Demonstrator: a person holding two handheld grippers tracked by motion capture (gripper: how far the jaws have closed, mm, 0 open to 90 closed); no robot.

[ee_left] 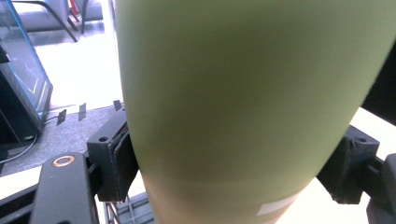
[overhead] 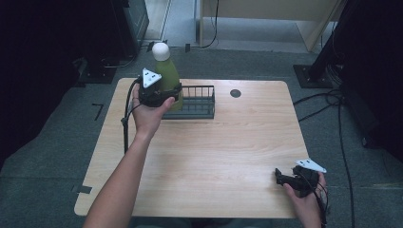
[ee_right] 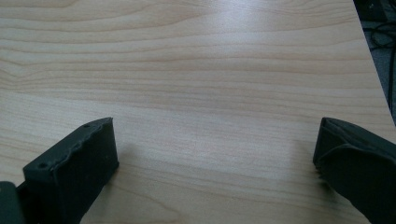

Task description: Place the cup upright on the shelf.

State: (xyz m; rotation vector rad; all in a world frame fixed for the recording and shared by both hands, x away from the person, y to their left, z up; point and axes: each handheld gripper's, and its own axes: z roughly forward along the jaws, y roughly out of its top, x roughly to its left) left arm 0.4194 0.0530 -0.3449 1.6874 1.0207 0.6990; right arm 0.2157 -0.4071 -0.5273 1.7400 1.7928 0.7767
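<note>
Forearm w/ left gripper is reaching to far-left of surface, fingers clamping green bottle on both sides. Bottle is standing upright, white cap up, at left end of black wire basket; can't tell if inside it. Right gripper is sitting near right edge, fingers spread wide, holding nothing.

Olive-green bottle, white cap; black wire basket; light woodgrain table.
</note>
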